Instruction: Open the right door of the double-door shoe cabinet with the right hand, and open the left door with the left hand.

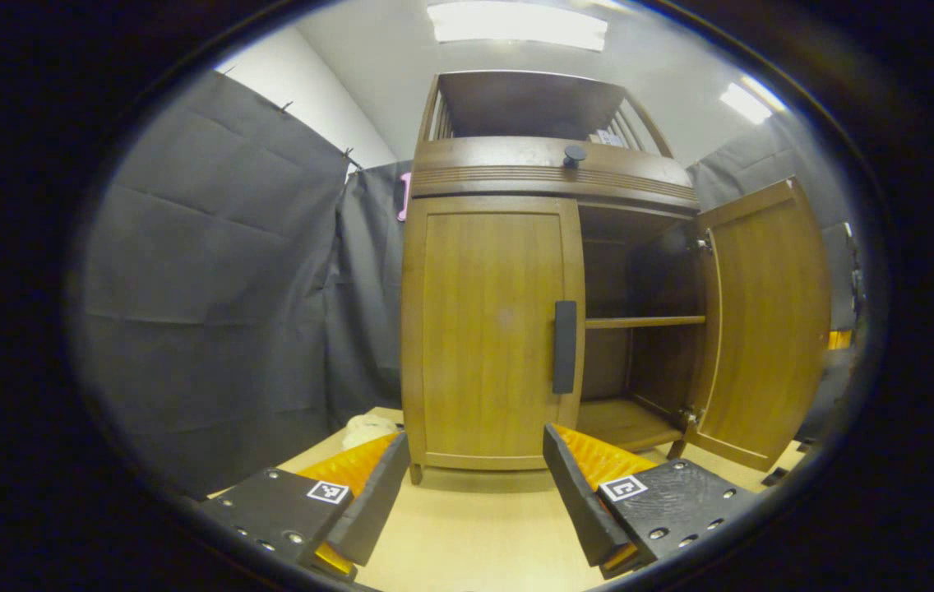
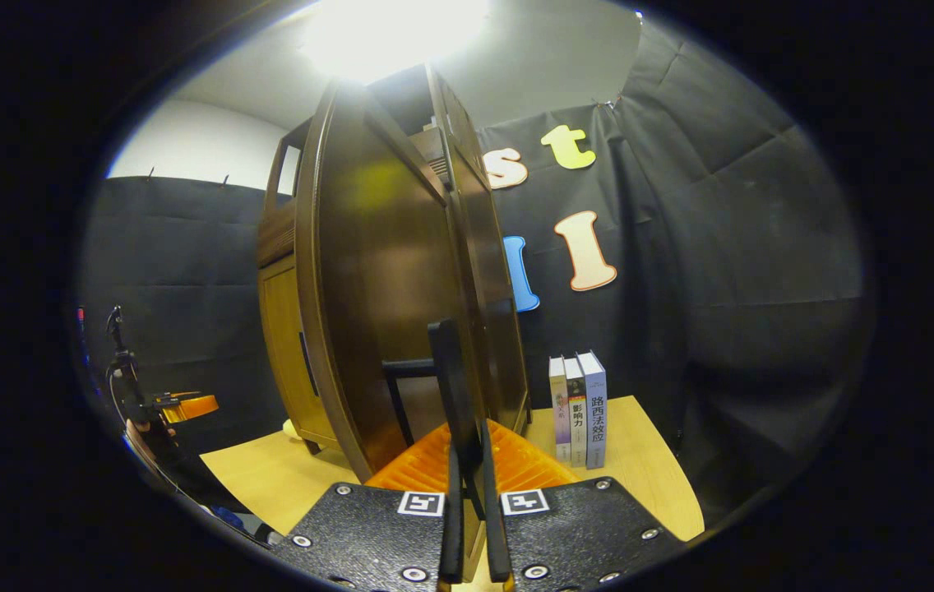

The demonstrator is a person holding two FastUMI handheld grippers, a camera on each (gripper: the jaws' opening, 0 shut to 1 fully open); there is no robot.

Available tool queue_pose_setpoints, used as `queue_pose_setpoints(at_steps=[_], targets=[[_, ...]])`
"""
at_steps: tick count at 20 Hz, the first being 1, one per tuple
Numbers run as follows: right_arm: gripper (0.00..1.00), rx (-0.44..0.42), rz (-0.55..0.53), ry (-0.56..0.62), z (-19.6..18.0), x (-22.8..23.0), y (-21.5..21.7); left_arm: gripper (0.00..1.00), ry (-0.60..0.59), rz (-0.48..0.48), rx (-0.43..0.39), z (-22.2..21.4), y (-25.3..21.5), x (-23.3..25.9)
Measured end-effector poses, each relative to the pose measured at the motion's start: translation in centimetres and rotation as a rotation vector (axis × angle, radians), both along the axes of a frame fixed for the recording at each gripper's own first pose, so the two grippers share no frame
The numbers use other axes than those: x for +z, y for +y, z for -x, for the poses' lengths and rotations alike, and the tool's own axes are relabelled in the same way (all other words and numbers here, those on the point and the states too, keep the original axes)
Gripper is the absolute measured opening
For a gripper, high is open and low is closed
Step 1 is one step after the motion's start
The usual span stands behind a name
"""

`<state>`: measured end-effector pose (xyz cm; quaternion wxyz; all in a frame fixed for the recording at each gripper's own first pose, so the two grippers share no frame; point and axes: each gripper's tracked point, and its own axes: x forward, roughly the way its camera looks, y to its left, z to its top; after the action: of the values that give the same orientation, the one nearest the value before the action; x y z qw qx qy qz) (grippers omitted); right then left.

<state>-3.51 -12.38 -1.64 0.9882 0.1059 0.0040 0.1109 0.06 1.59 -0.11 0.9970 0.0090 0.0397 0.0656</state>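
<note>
Right door [image 1: 767, 325] swung open — right gripper [image 2: 467, 460] jaws clenched on its handle [image 2: 455, 395]. Left door [image 1: 487, 333] shut; left gripper [image 1: 475, 473] jaws released, next onto that handle [image 1: 565, 346] at 1 o'clock.

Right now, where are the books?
In the right gripper view, three books stand upright on the table, right of the open cabinet door, against the black cloth wall.

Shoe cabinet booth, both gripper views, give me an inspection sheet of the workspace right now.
Surface: light wooden tabletop, bare in front of the cabinet.
Job's things: shoe cabinet; right door swung open, shelf visible inside; left door closed, its handle untouched.
Clutter: three upright books beside the cabinet; pale object at its left foot.
Grippers: left tongs open, short of the left door; right tongs shut on the right door's handle.
Cables: nothing seen.
Surroundings: black cloth walls, ceiling lights.
</note>
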Motion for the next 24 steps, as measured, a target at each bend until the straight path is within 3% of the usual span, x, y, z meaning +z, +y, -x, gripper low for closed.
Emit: queue_pose_setpoints(at_steps=[5, 8, 10, 13, 17, 19, 21, 22, 23, 24], targets=[[0.27, -0.049, -0.002, 0.040, 2.3, -1.1, -1.9, 0.94, -0.011, -0.017, 0.005, 0.0, 0.7, 0.2], [0.63, -0.201, 0.074, 0.066, 4.2, -1.9, -4.6, 0.94, -0.025, 0.039, -0.002, -1.4, 0.4, 0.3], [0.92, -0.320, 0.112, 0.057, 5.9, -1.2, -6.5, 0.94, -0.027, 0.045, -0.019, -2.7, -0.2, 0.1], [0.94, -0.408, 0.055, -0.025, 8.9, 2.2, -6.8, 0.97, -0.077, 0.036, -0.007, -5.3, 0.8, 1.4], [0.92, -0.344, -0.024, -0.118, 11.6, 5.1, -3.1, 0.94, -0.097, 0.105, 0.021, -9.8, 2.1, 1.4], [0.87, -0.338, -0.002, -0.134, 12.4, 5.1, -1.8, 0.94, -0.098, 0.171, -0.015, -11.7, 1.5, 1.3], [0.92, -0.315, -0.002, -0.150, 12.7, 6.1, 0.0, 0.94, -0.114, 0.226, -0.071, -13.6, 0.3, 1.7], [0.92, -0.294, -0.005, -0.149, 12.4, 6.3, 1.1, 1.00, -0.118, 0.239, -0.092, -14.5, -0.5, 2.1], [0.92, -0.271, -0.002, -0.145, 12.1, 6.4, 2.4, 0.86, -0.116, 0.242, -0.109, -15.4, -1.0, 2.3], [0.93, -0.248, 0.010, -0.142, 11.8, 6.6, 3.5, 1.00, -0.116, 0.240, -0.122, -16.2, -1.7, 2.5]])
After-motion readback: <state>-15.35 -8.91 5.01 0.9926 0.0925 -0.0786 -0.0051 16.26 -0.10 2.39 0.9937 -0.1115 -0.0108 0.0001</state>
